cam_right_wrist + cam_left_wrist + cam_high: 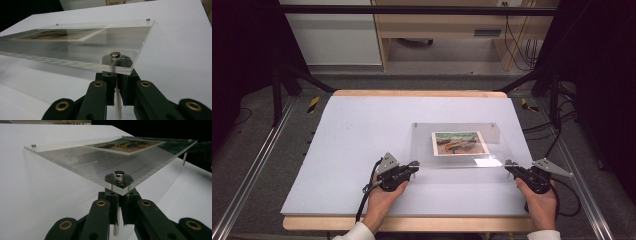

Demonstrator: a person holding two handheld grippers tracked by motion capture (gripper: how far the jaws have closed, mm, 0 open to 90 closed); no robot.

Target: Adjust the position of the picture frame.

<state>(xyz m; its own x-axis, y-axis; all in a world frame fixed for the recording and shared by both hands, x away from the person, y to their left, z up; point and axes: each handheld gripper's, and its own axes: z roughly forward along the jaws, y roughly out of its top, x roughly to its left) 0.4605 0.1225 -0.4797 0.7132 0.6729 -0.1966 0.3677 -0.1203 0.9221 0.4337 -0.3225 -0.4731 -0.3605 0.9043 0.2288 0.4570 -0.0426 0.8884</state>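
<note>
The white desk [352, 150] spans the middle of the high view. Right of centre on it stands a clear acrylic frame [457, 131] holding a landscape print [460, 143]; no writing can be read anywhere. At lower left, the left gripper [414, 165] has its jaws clamped on the metal leg [116, 230] under the frame's near corner. At lower right, the right gripper [509, 165] grips the leg [118, 110] under its own corner likewise.
</note>
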